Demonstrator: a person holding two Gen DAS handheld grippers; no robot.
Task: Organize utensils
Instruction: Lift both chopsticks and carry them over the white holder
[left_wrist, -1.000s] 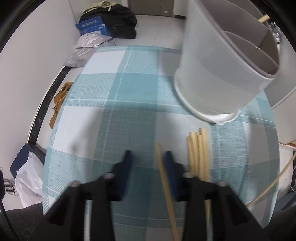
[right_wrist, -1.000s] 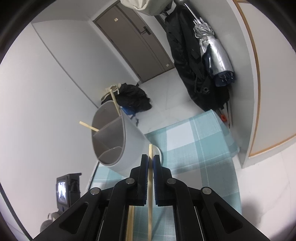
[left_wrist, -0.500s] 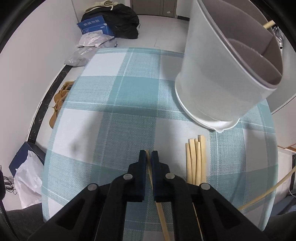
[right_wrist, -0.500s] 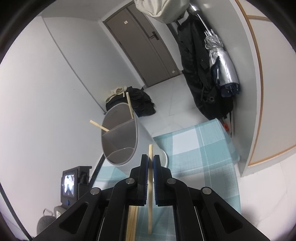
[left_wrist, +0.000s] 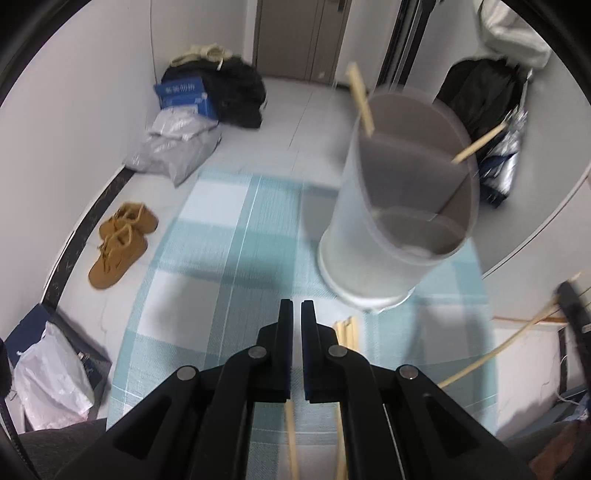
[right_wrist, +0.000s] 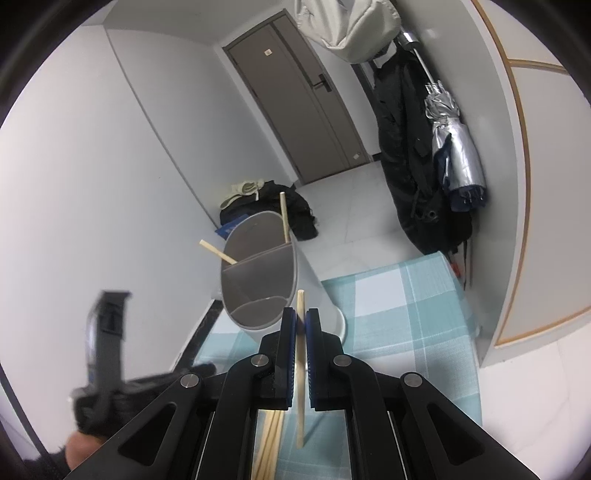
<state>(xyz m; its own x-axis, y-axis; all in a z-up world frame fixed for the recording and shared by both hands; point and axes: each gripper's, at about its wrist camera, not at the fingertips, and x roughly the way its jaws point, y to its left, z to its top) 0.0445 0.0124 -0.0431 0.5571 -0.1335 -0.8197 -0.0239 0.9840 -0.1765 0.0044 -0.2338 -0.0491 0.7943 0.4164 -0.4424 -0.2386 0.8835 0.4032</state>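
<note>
Now both claws are gripping one chopstick each. The left claw (left_wrist: 297, 306) is clenched on a chopstick (left_wrist: 293, 439) whose tail is trailing down beneath the jaws, apparently pinched near its top end so the long part can drop into the holder. The right claw (right_wrist: 301, 314) is squeezing another chopstick (right_wrist: 301, 369) close to its upper tip, the rest hanging below and clear of the cloth, likely ready for the same drop.

The grey utensil holder (left_wrist: 402, 221) is standing on the plaid-covered counter (left_wrist: 221, 258), just beyond both claws. Two chopsticks (left_wrist: 360, 98) are already leaning out of its back compartment, while the nearer compartments are looking empty. A small bundle of loose chopsticks (left_wrist: 347, 332) is lying on the cloth beside the holder's base, waiting to be collected, so much of the sorting seems unfinished.
</note>
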